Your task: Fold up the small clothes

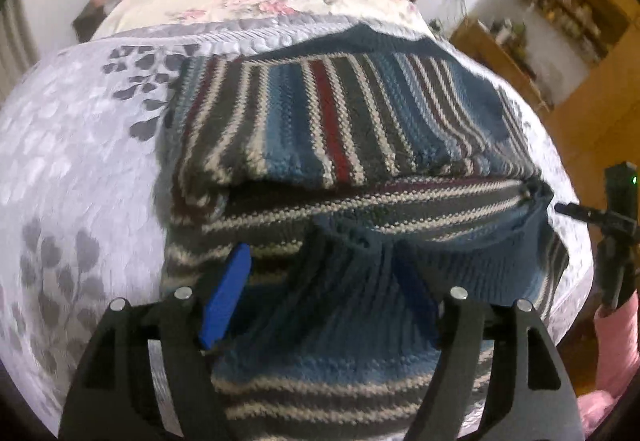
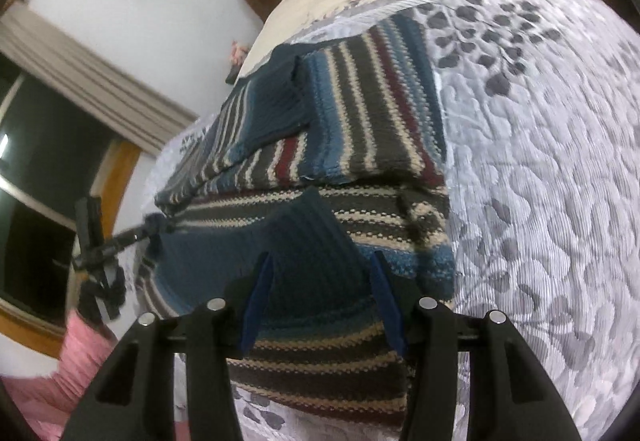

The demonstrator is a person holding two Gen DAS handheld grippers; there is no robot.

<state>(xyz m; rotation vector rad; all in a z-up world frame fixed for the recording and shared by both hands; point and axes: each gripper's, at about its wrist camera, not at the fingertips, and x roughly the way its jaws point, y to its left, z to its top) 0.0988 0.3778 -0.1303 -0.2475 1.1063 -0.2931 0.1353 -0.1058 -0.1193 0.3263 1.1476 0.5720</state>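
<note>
We have the striped knit sweater lying on the bed, on the grey leaf-pattern quilt, already doubled into a thick block with a dark blue ribbed part on its near side. Our left gripper has its jaws apart and the ribbed fabric sits between the 2 blue pads; we cannot tell if the pads touch it, because the picture is blurred there. Our right gripper is also spread, with the ribbed part rising between its pads, not clamped. The risk we see is mostly in the thickness: if a gripper closes on only the top layer, the lower layers stay behind and the fold opens or goes crooked. The knit is soft and heavy, so we judge it could slide out of a shallow bite. The quilt below is also soft; a low grasp may catch it together with the sweater and drag it. If the 2 sides are lifted unevenly, the stacked upper fold may shift from its place.
</note>
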